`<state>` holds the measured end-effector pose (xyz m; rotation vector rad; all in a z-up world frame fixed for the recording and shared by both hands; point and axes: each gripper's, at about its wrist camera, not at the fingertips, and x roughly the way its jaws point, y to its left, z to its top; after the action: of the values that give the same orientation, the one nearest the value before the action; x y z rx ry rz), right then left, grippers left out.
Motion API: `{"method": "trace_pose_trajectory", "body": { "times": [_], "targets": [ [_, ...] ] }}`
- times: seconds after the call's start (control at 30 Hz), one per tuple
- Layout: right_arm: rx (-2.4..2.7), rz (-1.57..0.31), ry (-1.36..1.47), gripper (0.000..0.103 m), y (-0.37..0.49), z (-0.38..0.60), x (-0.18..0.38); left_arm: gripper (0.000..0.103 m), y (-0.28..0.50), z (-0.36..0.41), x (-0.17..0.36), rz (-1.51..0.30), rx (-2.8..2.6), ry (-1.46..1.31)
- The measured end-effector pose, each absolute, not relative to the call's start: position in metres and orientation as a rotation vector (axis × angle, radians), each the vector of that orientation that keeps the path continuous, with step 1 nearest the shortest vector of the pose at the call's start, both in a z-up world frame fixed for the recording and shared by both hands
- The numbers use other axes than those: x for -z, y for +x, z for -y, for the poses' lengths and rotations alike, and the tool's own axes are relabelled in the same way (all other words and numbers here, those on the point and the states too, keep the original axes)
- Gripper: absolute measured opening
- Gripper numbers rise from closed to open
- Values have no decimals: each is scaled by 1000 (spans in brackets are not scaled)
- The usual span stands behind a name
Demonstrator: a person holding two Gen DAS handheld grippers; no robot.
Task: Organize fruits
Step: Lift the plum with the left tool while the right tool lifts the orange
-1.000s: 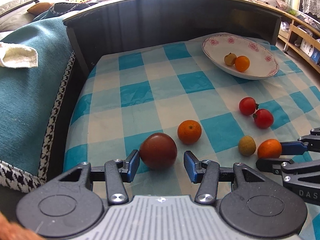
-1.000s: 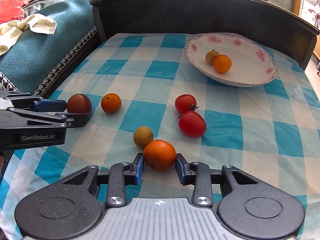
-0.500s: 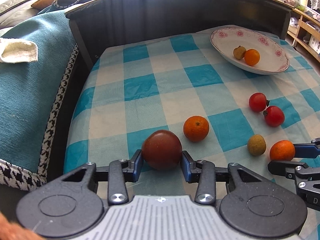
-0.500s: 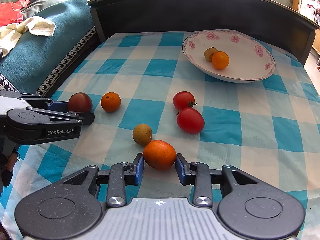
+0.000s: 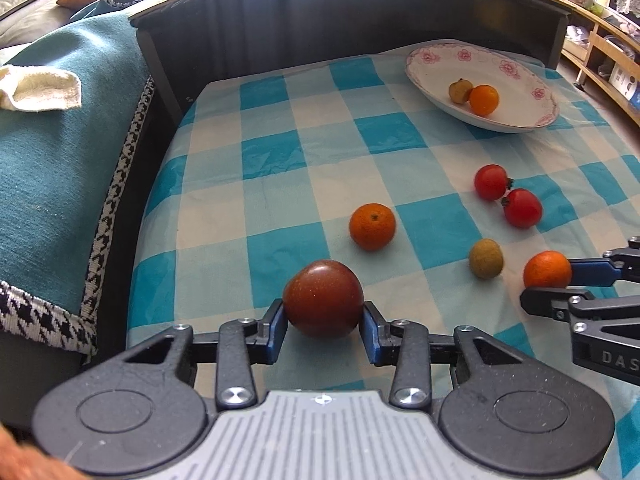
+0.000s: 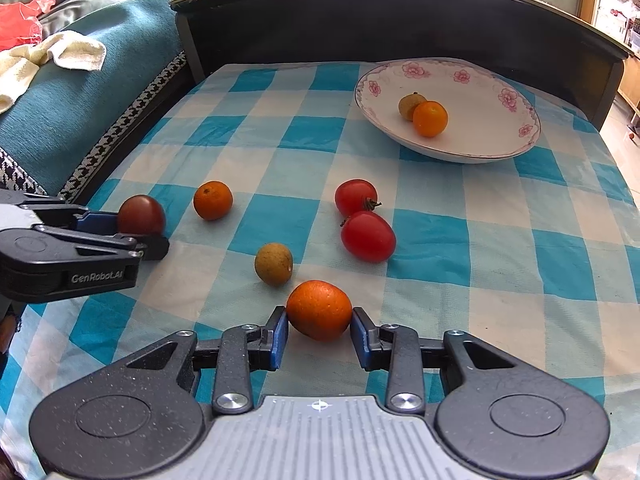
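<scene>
Now you're gripping two fruits at once: left gripper (image 5: 323, 325) jaws, having just been closing, are clenching the dark tomato (image 5: 323, 298); right gripper (image 6: 319, 334) jaws are pinching an orange (image 6: 319, 309). Both are sitting on the counter (image 6: 520, 280), likely heading for the floral plate (image 6: 472, 148).

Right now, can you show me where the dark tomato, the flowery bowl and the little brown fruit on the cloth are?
dark tomato (image 5: 323, 298), left wrist view, its middle.
flowery bowl (image 6: 502, 98), right wrist view, its inner wall.
little brown fruit (image 6: 274, 263), right wrist view, its middle.
</scene>
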<state>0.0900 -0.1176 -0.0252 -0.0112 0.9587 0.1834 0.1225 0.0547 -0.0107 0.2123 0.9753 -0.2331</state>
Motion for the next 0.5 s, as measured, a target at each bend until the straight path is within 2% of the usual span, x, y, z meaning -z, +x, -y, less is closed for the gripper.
{"method": "trace_pose_trajectory", "body": {
  "times": [0.5],
  "targets": [
    [-167, -937, -9, 28, 83, 125, 12, 48, 110, -20, -13, -947, 311, 236]
  ]
}}
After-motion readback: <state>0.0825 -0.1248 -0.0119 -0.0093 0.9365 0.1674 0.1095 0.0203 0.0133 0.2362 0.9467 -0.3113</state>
